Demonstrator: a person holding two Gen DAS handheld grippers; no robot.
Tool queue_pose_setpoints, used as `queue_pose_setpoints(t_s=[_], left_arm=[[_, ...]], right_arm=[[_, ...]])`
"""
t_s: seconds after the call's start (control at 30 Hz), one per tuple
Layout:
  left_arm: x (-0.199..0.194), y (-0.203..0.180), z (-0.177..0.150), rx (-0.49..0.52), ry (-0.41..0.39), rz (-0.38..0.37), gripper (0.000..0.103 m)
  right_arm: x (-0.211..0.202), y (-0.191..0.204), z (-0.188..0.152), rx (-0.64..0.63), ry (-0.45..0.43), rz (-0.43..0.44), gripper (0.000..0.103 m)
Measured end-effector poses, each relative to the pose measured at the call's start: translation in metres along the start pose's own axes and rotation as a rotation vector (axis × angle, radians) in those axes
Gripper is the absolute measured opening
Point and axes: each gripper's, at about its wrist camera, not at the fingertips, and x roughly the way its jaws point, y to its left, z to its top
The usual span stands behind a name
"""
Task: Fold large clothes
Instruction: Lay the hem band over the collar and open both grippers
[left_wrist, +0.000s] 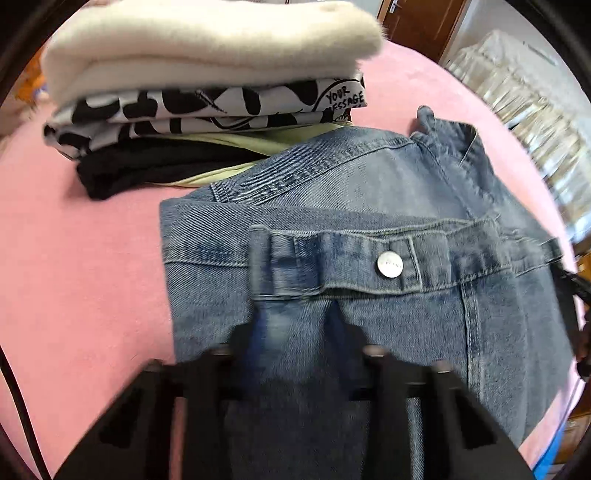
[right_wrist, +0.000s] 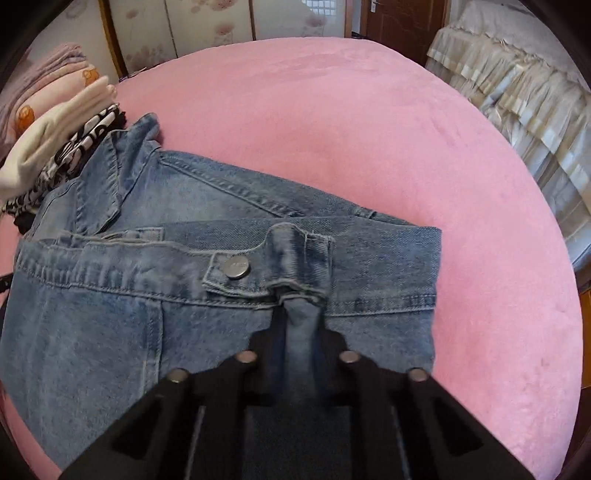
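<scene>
**Mia:** Black fingers are right up close, and the left gripper (left_wrist: 295, 317) has pinched a little bit of the jeans (left_wrist: 369, 206) just under the waistband. The jaws are squeezed together on the cloth.

**Tom:** Where are the jeans?

**Mia:** On the pink bed (left_wrist: 74, 258), partly folded. Just behind them, to the left, is the pile (left_wrist: 207, 96) of folded clothes.

**Tom:** What could go wrong there?

**Mia:** I think the jeans could bump the pile if they get swung that way. The fluffy white top (left_wrist: 207, 40) hangs out a bit, so it could slide off.

**Tom:** And the other side?

**Mia:** The right gripper (right_wrist: 301, 325) is pinching the waistband too, next to the button (right_wrist: 236, 266). It is clamped on a small ridge of cloth.

**Tom:** Is that enough to hold?

**Mia:** Maybe not. Jeans are heavy. With only a thin pinch, the cloth could slip out on a lift. And if one side goes up faster, the fold could come out crooked.
</scene>
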Motion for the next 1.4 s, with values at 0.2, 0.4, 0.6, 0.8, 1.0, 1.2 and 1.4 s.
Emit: queue_pose_setpoints(t_s=[0.2, 0.4, 0.6, 0.8, 1.0, 1.2, 1.4], left_arm=[[-0.039, -0.007, -0.006, 0.007, -0.152, 0.153, 0.006], [-0.085, -0.031, 0.013, 0.021, -0.374, 0.236, 0.005], [-0.066, -0.031, 0.046, -0.032, -0.41, 0.271, 0.005], [0.025, -0.018, 0.048, -0.065, -0.25, 0.314, 0.006], [0.038, -0.015, 0.047, -0.069, -0.247, 0.307, 0.008], [0.001, 0.012, 0.041, -0.188, -0.248, 0.246, 0.046], [-0.041, -0.023, -0.003, -0.169, -0.309, 0.176, 0.055]], right_arm=[[-0.04, 0.012, -0.004, 0.006, -0.135, -0.122, 0.003], [-0.091, 0.005, 0.018, 0.096, -0.305, -0.136, 0.003], [-0.08, -0.007, 0.056, 0.173, -0.349, -0.141, 0.003], [0.036, -0.006, 0.054, 0.165, -0.081, -0.224, 0.004], [0.044, -0.009, 0.051, 0.163, -0.055, -0.219, 0.009], [-0.012, -0.04, 0.042, 0.305, -0.112, -0.055, 0.03], [-0.051, 0.014, 0.018, 0.211, -0.176, 0.041, 0.031]])
